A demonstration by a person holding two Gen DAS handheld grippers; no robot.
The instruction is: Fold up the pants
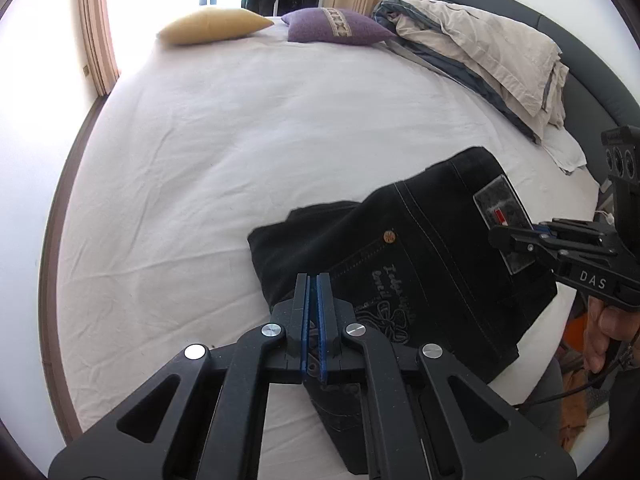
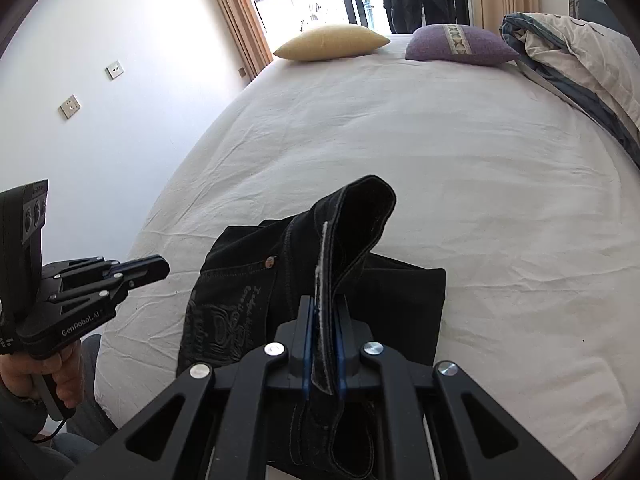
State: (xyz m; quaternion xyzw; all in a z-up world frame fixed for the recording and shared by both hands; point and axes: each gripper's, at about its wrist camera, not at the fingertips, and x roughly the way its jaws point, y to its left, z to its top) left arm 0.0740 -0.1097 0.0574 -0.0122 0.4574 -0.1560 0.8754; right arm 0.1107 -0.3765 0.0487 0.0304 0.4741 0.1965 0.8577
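Bed point(image 1: 240, 140) with a wrinkled white sheet fills both views, dark padded headboard point(image 1: 580, 60) curving along its far right side. Crumpled beige-and-grey duvet point(image 1: 480, 52) lies heaped against that headboard, with a purple patterned cushion point(image 1: 340, 26) and a pale yellow cushion point(image 1: 212, 24) at the far end near the curtained window. Black denim pants point(image 1: 432, 248), with pale stitching, embroidery and a copper rivet, lie partly folded on the near part of the sheet. The right gripper point(image 2: 323, 312) is clamped on a thick fold of the pants' waistband, which loops up above the bed. The left gripper point(image 1: 313, 288) has its blue pads nearly together, pinching a thin edge of the same dark fabric.
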